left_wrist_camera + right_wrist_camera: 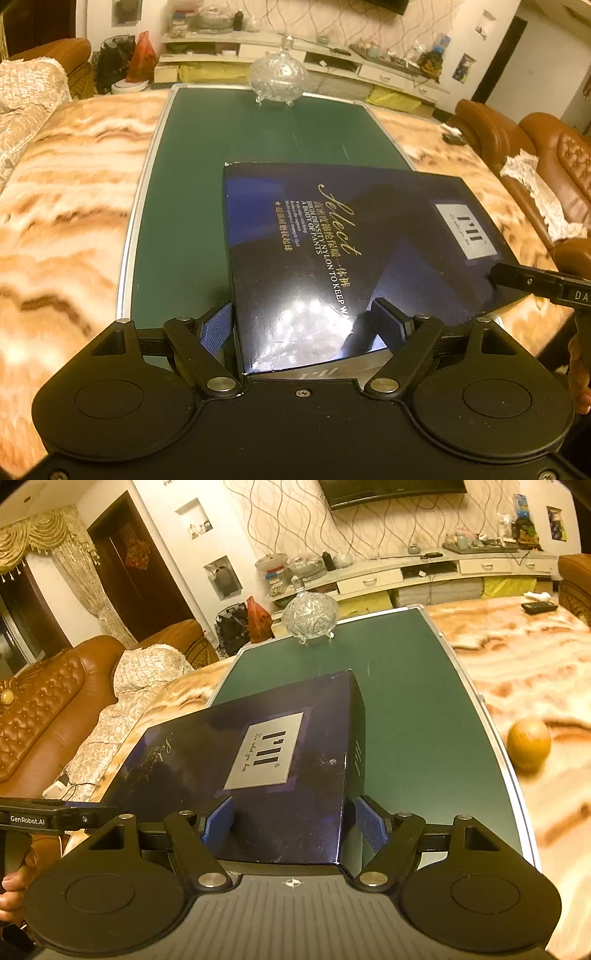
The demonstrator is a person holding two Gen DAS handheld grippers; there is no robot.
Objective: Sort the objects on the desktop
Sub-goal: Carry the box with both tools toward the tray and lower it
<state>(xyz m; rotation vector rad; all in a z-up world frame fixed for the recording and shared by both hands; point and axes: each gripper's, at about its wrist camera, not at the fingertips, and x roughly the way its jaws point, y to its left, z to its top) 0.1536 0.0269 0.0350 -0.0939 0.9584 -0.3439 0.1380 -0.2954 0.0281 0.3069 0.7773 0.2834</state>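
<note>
A flat dark blue box with gold lettering and a white label lies over the green board; it also shows in the right wrist view. My left gripper grips its near left corner, one blue pad under the box edge and one on top. My right gripper grips the box's right corner, one pad on the lid and one against its side. The right gripper's tip shows in the left wrist view, and the left gripper shows in the right wrist view.
A lidded crystal candy bowl stands at the board's far end, also in the right wrist view. A round orange fruit and a remote lie on the marble table. Leather sofas flank the table.
</note>
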